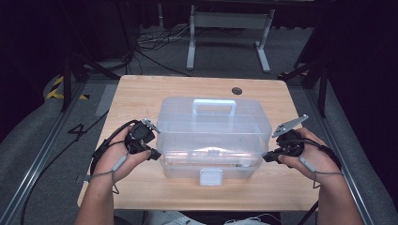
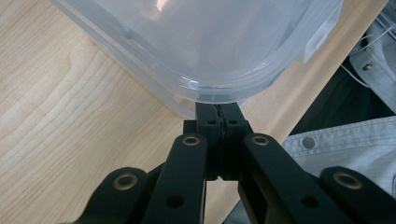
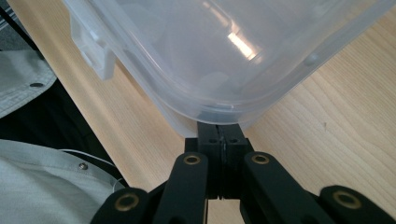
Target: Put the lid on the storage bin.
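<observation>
The clear box sits mid-table, long axis running left to right. Left gripper and right gripper — both clenched, holding nothing — tuck under its lid rim at opposite ends, equally near.

A clear lidded box sits mid-frame on the bench, left gripper and right gripper at its lower corners.

High view: table evenly lit from above, surroundings v. dark, slightly soft overall. Both gripper views bright; glare streaks on clear plastic box lid. Jaws at bottom edges blurred, close to the lens.
</observation>
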